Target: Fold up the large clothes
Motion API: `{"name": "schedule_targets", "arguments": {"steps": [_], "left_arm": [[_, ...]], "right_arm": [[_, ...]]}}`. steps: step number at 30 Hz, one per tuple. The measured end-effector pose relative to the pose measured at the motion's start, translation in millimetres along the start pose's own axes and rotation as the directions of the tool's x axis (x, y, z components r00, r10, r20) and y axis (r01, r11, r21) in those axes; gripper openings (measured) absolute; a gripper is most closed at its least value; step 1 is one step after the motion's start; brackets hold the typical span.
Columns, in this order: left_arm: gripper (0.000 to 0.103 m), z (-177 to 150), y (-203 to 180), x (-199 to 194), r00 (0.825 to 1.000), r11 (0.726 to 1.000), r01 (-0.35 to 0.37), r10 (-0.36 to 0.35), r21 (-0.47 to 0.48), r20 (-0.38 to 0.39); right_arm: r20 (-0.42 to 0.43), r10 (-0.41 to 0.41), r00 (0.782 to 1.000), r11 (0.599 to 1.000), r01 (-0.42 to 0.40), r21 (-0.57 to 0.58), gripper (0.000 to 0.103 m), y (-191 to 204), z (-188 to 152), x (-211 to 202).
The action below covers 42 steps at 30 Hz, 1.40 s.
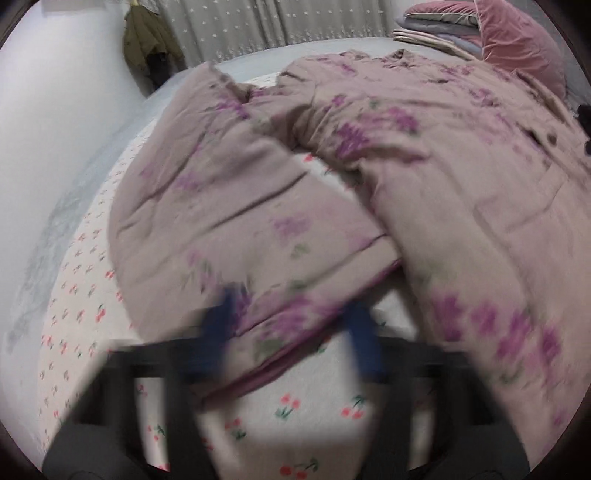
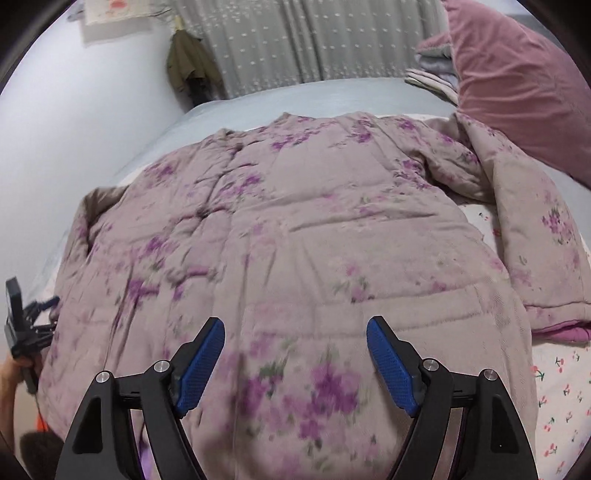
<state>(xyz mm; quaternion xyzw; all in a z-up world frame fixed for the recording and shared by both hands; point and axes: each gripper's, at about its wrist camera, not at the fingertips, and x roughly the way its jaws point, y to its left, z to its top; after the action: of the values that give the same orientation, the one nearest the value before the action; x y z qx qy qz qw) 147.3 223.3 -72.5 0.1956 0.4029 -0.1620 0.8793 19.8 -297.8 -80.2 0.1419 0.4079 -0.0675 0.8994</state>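
A large padded mauve coat with purple flowers (image 2: 295, 229) lies spread on the bed. In the left wrist view its left sleeve (image 1: 229, 206) stretches toward me, cuff nearest. My left gripper (image 1: 291, 332) is blurred by motion, its blue fingers (image 1: 364, 343) wide apart on either side of the sleeve cuff, open. My right gripper (image 2: 295, 362) is open and empty, blue pads (image 2: 391, 365) spread above the coat's hem. The left gripper also shows at the far left of the right wrist view (image 2: 22, 325). The right sleeve (image 2: 532, 236) lies toward the right.
The bed has a white cherry-print sheet (image 1: 85, 295) and a grey cover (image 2: 332, 96) at the far end. A pink pillow (image 2: 517, 88) and folded blankets (image 1: 436, 33) sit at the back right. A white wall (image 1: 55, 129), a hanging olive jacket (image 2: 188, 62) and curtains stand behind.
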Motion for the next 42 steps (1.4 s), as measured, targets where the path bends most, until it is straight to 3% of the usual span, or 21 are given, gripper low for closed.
{"name": "schedule_targets", "arguments": {"steps": [3,6,8,11,14,18,19,21,22,24,25,26,28,30,31,32,34,36,39,41,42], "left_arm": [[0.025,25,13,-29,0.993,0.998,-0.063,0.066,-0.031,0.101],[0.023,54,55,-66,0.971,0.986,-0.081,0.111,-0.147,0.21],[0.023,75,93,-84,0.951,0.968,-0.131,0.184,-0.213,0.25],[0.022,101,143,-90,0.914,0.928,-0.253,0.322,-0.275,0.247],[0.021,119,207,-75,0.866,0.858,-0.384,0.463,-0.342,0.188],[0.019,118,271,-40,0.826,0.776,-0.484,0.558,-0.405,0.081],[0.014,113,284,-28,0.811,0.751,-0.517,0.583,-0.411,0.045],[0.001,97,304,-2,0.769,0.692,-0.589,0.639,-0.417,-0.025],[0.0,89,310,9,0.742,0.66,-0.626,0.668,-0.415,-0.055],[0.0,70,327,32,0.704,0.608,-0.679,0.698,-0.412,-0.129],[0.0,63,330,41,0.703,0.599,-0.686,0.692,-0.413,-0.164],[0.0,54,333,49,0.716,0.598,-0.677,0.67,-0.43,-0.195],[0.006,37,338,56,0.786,0.611,-0.591,0.582,-0.526,-0.207],[0.037,25,339,56,0.885,0.631,-0.422,0.443,-0.651,-0.145],[0.063,19,340,57,0.912,0.63,-0.355,0.394,-0.691,-0.11],[0.07,15,339,54,0.934,0.622,-0.278,0.352,-0.732,-0.056],[0.07,13,343,58,0.954,0.614,-0.201,0.299,-0.763,-0.011],[0.071,14,342,70,0.968,0.625,-0.2,0.245,-0.755,-0.054],[0.071,15,339,92,0.945,0.658,-0.322,0.27,-0.681,-0.186],[0.068,14,341,105,0.938,0.669,-0.346,0.26,-0.658,-0.229],[0.064,12,338,109,0.943,0.67,-0.332,0.246,-0.664,-0.223]], "right_arm": [[0.003,-0.039,0.999,0.999,0.039,0.025,0.08,-7,5,9],[0.002,-0.067,0.998,0.997,0.067,0.034,0.08,-13,7,12],[0.013,-0.091,0.996,0.995,0.091,0.034,0.08,-15,11,13],[0.032,-0.109,0.993,0.993,0.108,0.04,0.08,-18,18,16],[0.074,-0.127,0.989,0.991,0.124,0.047,0.08,-22,24,17],[0.082,-0.157,0.984,0.987,0.154,0.032,0.08,-25,28,27],[0.075,-0.161,0.984,0.987,0.16,0.026,0.08,-26,28,30],[0.068,-0.171,0.983,0.985,0.17,0.021,0.08,-27,28,34],[0.068,-0.174,0.982,0.985,0.173,0.019,0.08,-28,28,35],[0.068,-0.179,0.982,0.984,0.178,0.018,0.08,-28,28,38],[0.065,-0.182,0.981,0.983,0.181,0.015,0.08,-28,28,39],[0.065,-0.187,0.98,0.982,0.187,0.01,0.08,-27,28,40],[0.067,-0.192,0.979,0.981,0.193,0.002,0.08,-25,27,42],[0.067,-0.194,0.979,0.981,0.195,-0.003,0.08,-25,27,43],[0.067,-0.196,0.978,0.98,0.197,-0.004,0.081,-25,27,44],[0.066,-0.197,0.978,0.98,0.197,-0.004,0.081,-25,27,44],[0.062,-0.198,0.978,0.98,0.198,-0.004,0.081,-25,26,46],[0.057,-0.202,0.978,0.979,0.203,-0.007,0.081,-24,25,48],[0.051,-0.214,0.975,0.976,0.215,-0.023,0.081,-22,25,51],[0.046,-0.224,0.974,0.974,0.225,-0.032,0.082,-20,24,53],[0.043,-0.228,0.973,0.973,0.229,-0.035,0.082,-20,24,54]]}}
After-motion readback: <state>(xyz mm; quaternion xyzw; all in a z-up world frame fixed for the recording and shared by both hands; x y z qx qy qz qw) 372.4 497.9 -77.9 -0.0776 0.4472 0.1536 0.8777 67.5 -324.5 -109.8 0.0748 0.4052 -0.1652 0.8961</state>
